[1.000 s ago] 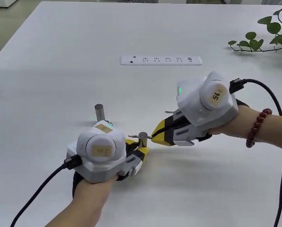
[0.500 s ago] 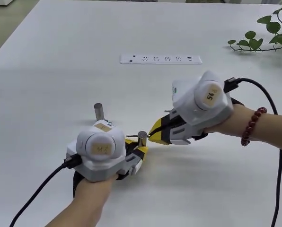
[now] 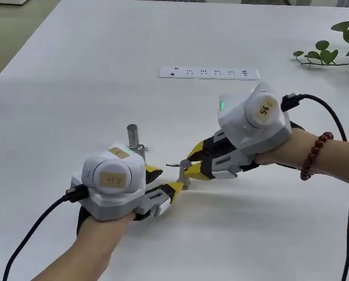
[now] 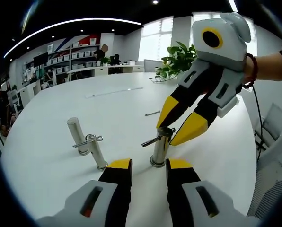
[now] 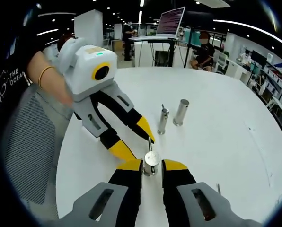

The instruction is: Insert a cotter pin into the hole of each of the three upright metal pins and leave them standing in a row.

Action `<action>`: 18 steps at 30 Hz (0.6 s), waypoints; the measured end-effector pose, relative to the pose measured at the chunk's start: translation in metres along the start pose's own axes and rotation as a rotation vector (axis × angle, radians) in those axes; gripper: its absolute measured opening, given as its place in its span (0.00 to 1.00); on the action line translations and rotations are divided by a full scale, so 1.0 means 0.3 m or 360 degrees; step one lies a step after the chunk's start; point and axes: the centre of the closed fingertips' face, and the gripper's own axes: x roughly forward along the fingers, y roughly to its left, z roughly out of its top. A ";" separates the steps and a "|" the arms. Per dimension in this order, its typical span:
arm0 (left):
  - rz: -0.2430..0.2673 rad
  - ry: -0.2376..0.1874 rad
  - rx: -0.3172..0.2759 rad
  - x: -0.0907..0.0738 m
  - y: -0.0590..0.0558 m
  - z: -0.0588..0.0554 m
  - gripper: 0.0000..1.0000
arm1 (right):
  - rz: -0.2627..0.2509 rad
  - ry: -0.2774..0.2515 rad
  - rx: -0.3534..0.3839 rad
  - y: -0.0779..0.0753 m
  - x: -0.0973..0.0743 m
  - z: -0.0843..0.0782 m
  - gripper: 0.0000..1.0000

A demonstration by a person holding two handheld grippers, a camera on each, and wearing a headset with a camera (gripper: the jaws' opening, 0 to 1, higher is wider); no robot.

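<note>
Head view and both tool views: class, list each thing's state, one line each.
Near metal pin: upright, near cotter pin through its hole.
Middle metal pin: upright, middle cotter pin fitted.
Far metal pin: upright, no cotter pin.
Spare cotter pin: lying loose.
Left tool: open.
Right tool: shut on near cotter pin.

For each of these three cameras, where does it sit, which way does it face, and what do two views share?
Head view: on the person's head, facing forward and down at the table; both forearms show, behind the left gripper and right gripper.
Left gripper view: on the left gripper, facing along its jaws at the middle pin; the right wrist shows.
Right gripper view: on the right gripper, facing that pin; the left arm and shirt show.
Shared: both gripper views see that pin from opposite sides.
</note>
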 end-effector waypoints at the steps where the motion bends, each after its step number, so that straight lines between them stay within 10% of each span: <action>1: -0.0001 -0.0002 -0.0008 -0.004 0.002 0.000 0.27 | 0.0002 -0.0001 0.0007 -0.001 0.004 0.001 0.11; 18: -0.0035 -0.0052 -0.0021 -0.072 0.021 0.017 0.36 | 0.0048 0.0008 0.0056 0.005 0.042 -0.001 0.09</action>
